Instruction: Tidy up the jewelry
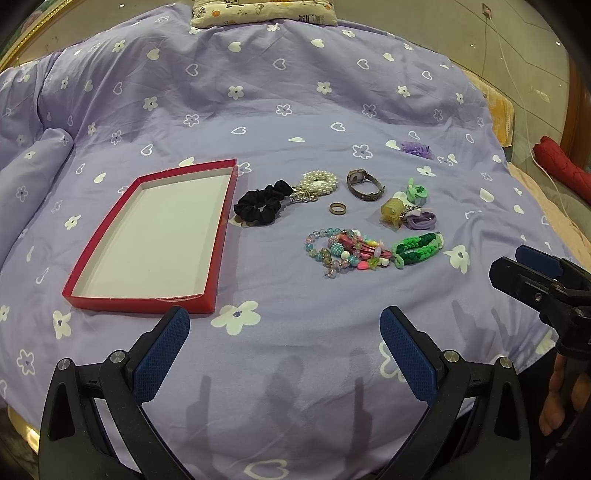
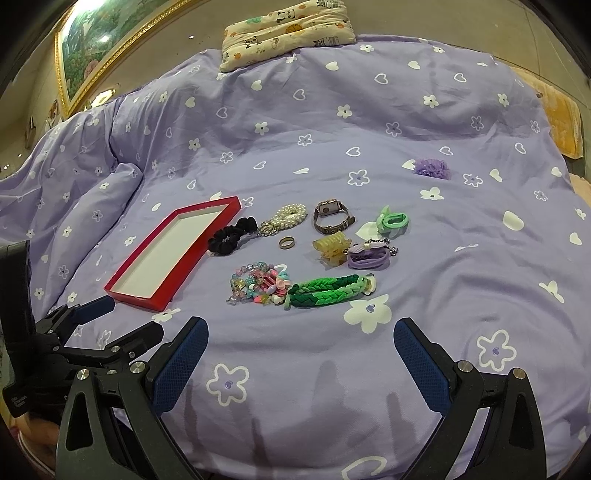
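A shallow red box (image 1: 207, 280) (image 2: 162, 301) with a white inside lies empty on the purple bedspread. To its right lie a black scrunchie (image 1: 260, 203) (image 2: 231, 234), a pearl bracelet (image 1: 319, 182) (image 2: 290, 216), a watch (image 1: 364, 184) (image 2: 330, 216), a ring (image 1: 337, 208) (image 2: 286, 242), colourful bead bracelets (image 1: 341, 254) (image 2: 255, 284), a green braided band (image 1: 417, 249) (image 2: 328, 291), a yellow claw clip (image 2: 330, 247) and purple hair ties (image 2: 367, 256). My left gripper (image 1: 284, 354) is open and empty, near the box's front corner. My right gripper (image 2: 301, 363) is open and empty, short of the green band.
A purple flower clip (image 1: 417, 149) (image 2: 432, 169) lies apart at the far right. A green hair tie (image 2: 393, 221) sits right of the watch. A patterned pillow (image 2: 284, 33) lies at the bed's head. The right gripper shows at the left view's right edge (image 1: 535, 284).
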`<control>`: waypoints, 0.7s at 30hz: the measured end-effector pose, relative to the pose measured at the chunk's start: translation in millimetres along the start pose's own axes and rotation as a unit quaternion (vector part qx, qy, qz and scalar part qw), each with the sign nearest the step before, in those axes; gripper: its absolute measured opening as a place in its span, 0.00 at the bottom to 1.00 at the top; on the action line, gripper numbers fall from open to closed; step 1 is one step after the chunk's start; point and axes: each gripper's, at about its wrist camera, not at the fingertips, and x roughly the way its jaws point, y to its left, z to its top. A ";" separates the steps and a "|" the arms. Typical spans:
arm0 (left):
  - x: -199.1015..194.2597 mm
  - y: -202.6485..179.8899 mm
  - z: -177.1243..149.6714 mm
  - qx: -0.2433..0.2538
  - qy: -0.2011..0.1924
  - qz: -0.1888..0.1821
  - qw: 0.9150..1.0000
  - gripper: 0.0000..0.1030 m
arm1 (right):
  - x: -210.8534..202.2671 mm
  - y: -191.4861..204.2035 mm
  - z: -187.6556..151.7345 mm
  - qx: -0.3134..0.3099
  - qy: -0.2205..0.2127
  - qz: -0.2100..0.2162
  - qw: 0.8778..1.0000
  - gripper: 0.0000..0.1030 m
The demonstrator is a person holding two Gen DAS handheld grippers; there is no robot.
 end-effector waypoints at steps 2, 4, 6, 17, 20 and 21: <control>0.2 0.2 -0.1 0.000 0.000 0.000 1.000 1.00 | -0.6 -0.1 0.4 0.001 0.000 0.001 1.000 0.98; 0.2 0.3 -0.3 0.000 0.001 0.000 1.000 1.00 | -1.6 -0.1 0.5 0.000 -0.001 0.002 1.000 0.98; 0.2 -0.6 0.0 0.001 0.003 0.000 1.000 1.00 | -2.7 -0.5 1.1 0.001 -0.002 0.002 1.000 0.98; 0.5 -1.8 1.7 0.001 0.004 -0.001 1.000 1.00 | -4.8 0.1 3.5 0.000 -0.004 0.004 1.000 0.98; 0.6 -1.6 1.4 0.001 0.003 -0.001 1.000 1.00 | -4.7 -0.2 3.5 0.000 -0.004 0.005 1.000 0.98; 0.6 -1.8 1.8 0.001 0.003 -0.002 1.000 1.00 | -5.0 -0.3 3.7 0.001 -0.004 0.005 1.000 0.98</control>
